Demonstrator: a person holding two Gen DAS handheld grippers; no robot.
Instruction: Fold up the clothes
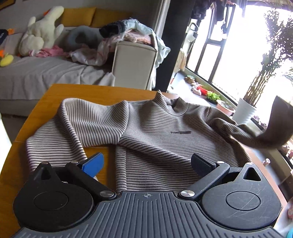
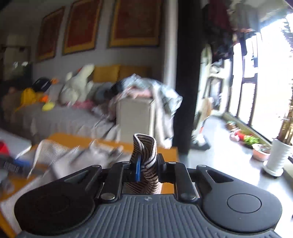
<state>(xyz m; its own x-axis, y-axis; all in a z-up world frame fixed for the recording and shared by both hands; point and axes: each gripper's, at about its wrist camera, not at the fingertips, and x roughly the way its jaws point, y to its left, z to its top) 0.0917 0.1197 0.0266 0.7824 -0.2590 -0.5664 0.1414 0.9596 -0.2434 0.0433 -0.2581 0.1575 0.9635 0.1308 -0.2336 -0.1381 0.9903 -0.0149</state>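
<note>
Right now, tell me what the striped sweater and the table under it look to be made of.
Striped sweater: a soft, matte knit, probably cotton or a blend; it drapes, wrinkles and bunches where the right gripper pinches it. Table: wood or wood veneer, going by its warm orange-brown tone and smooth, slightly glossy top.

A home living room: a grey sofa (image 1: pixel 45 71) with yellow cushions (image 1: pixel 78 16), a white plush toy (image 1: pixel 42 31) and heaped laundry (image 1: pixel 128 33) on it, framed pictures (image 2: pixel 133 23) above it, potted plants (image 1: pixel 245 109) by the window right of it.
</note>
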